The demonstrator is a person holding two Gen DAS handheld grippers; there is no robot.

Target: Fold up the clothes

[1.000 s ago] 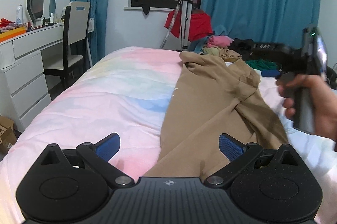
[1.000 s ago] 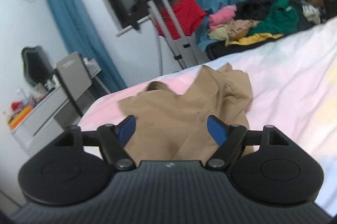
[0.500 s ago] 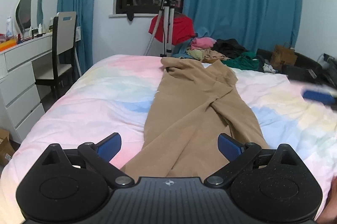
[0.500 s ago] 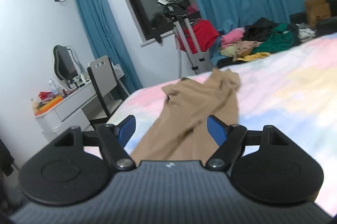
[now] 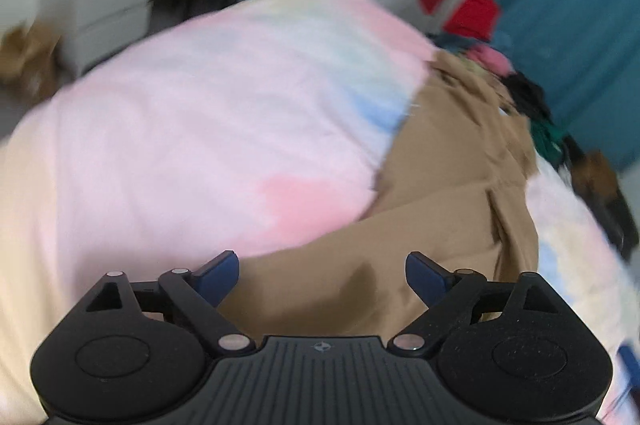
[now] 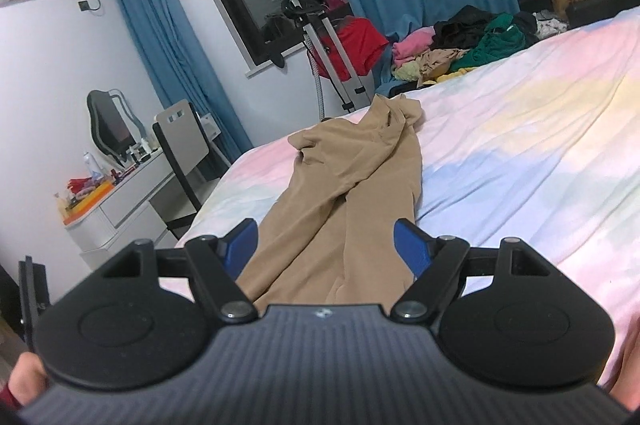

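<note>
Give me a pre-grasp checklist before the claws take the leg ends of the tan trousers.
1. Tan trousers lie lengthwise on the bed cover: ok.
2. Legs flat and apart: not ok, they overlap and the far end is bunched.
3. Left claw over a leg end, fabric between the pads, jaws closing but not yet pinching: ok.
4. Right claw open, fabric in front of it: ok.
5. Left view sharp enough to judge contact: not ok, blurred.
6. Whether either claw's pads touch the cloth: cannot tell.
</note>
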